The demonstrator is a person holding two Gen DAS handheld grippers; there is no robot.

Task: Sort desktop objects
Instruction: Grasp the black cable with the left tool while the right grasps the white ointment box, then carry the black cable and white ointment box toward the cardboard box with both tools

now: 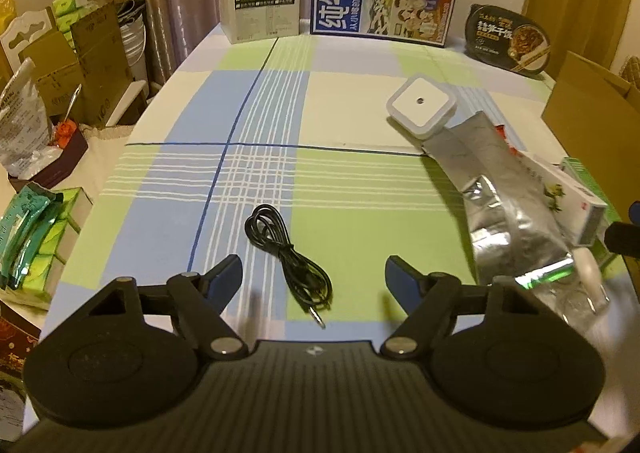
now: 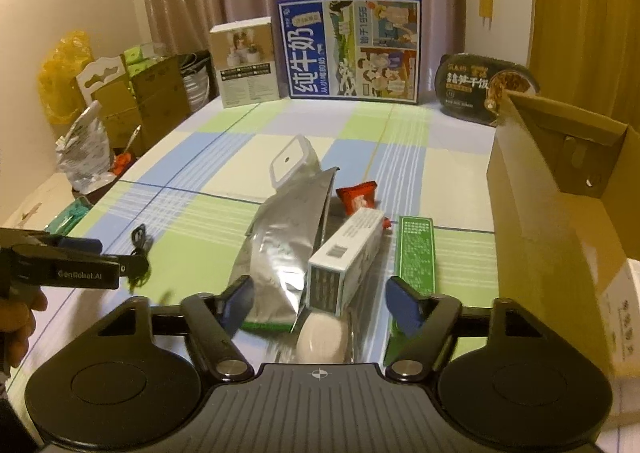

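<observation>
Between the left gripper's (image 1: 314, 277) parted fingers lies a coiled cable (image 1: 288, 249) on the tablecloth (image 1: 256, 113). Ahead to its right sits a square night light (image 1: 421, 105), with a foil pouch (image 1: 500, 209) nearer. The right gripper (image 2: 320, 303) has a toothpaste box (image 2: 346, 261) resting on that pouch straight ahead, an open cardboard box (image 2: 560, 189) to its right.

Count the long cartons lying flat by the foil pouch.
2: white carton leaning on the foil pouch; green carton right of it. More may be hidden underneath.
</observation>
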